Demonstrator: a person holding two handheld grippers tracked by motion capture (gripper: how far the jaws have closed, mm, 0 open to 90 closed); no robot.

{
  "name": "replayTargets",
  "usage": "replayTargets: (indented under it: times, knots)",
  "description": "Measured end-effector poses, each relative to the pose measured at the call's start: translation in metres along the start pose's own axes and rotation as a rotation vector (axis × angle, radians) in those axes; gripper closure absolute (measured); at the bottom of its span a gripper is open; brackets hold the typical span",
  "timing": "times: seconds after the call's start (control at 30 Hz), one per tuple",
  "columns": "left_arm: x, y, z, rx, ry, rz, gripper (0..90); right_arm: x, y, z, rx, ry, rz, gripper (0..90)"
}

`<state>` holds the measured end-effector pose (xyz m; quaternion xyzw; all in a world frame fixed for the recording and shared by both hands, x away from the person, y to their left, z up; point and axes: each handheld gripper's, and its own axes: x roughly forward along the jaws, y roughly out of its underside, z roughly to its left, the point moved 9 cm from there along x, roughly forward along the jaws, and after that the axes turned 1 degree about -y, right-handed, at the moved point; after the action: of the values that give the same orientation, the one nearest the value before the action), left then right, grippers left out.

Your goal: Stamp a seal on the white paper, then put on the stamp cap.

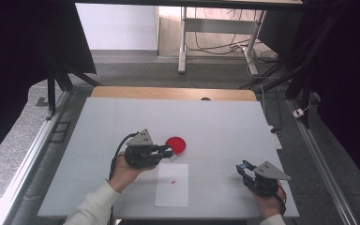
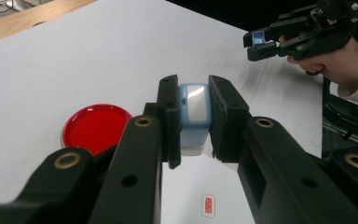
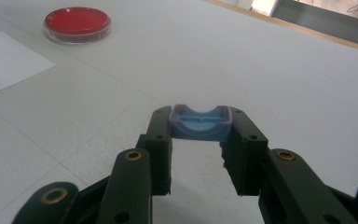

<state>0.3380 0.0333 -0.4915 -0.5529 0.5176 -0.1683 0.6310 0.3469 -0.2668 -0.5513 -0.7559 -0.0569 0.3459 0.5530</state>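
My left claw (image 2: 193,123) is pinching a small blue-and-white stamp (image 2: 194,116) between its jaws, held above the tabletop (image 1: 225,126) just beside the red ink pad (image 1: 176,145) — a round, shallow dish that sits past the far edge of the white paper sheet (image 1: 172,185). The sheet carries one small red mark (image 1: 173,181) near its middle. My right claw (image 3: 200,128) is off to the right, well apart from the paper, and it pinches the stamp's blue cap (image 3: 200,122) — open side up — between its jaw tips, low over the bare tabletop.
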Motion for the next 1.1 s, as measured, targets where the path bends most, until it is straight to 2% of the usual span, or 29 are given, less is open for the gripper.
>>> replayTargets:
  times: [0.3, 0.5, 1.1]
  knots:
    - [0.001, 0.000, 0.000, 0.000, 0.006, 0.002, 74.7, 0.003, -0.004, 0.010, -0.003, -0.028, -0.013, 64.1]
    - [0.000, 0.000, -0.001, 0.000, 0.006, 0.001, 74.7, 0.006, -0.005, 0.016, -0.015, -0.042, -0.003, 64.1]
    - [0.003, 0.001, -0.003, 0.002, 0.012, 0.008, 74.7, 0.011, -0.008, 0.026, -0.028, -0.061, -0.001, 64.0]
